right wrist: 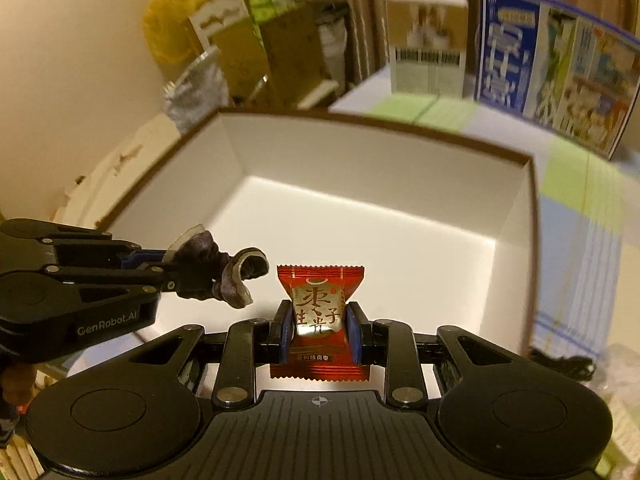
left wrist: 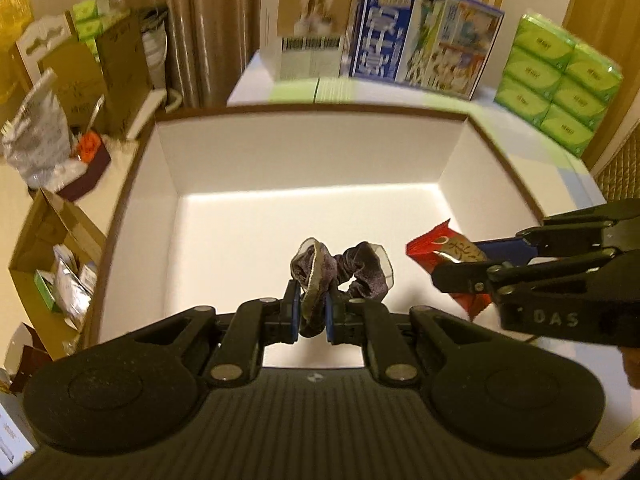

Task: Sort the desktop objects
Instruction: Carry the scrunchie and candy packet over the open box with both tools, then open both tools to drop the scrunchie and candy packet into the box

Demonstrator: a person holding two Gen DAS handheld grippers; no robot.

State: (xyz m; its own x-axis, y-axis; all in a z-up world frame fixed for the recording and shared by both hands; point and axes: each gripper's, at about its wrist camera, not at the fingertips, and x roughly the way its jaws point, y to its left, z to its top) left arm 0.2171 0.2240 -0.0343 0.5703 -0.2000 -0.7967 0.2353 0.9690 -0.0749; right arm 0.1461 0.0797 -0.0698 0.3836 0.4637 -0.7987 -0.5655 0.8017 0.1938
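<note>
My left gripper (left wrist: 313,314) is shut on a purple velvet scrunchie (left wrist: 344,270), which hangs over the near side of a big white box with a brown rim (left wrist: 312,110). My right gripper (right wrist: 319,330) is shut on a red snack packet with gold lettering (right wrist: 319,314), also held above the box's near part. From the left wrist view the right gripper (left wrist: 460,266) reaches in from the right with the packet (left wrist: 434,248). Seen from the right wrist, the left gripper (right wrist: 188,270) comes in from the left with the scrunchie (right wrist: 234,272). The box's white floor (right wrist: 360,232) holds nothing I can see.
Behind the box stand a white carton (left wrist: 306,46), a blue printed box (left wrist: 424,36) and a stack of green tissue packs (left wrist: 560,84). At the left are an open cardboard box with sachets (left wrist: 56,268), a plastic bag (left wrist: 36,136) and brown paper bags (left wrist: 116,68).
</note>
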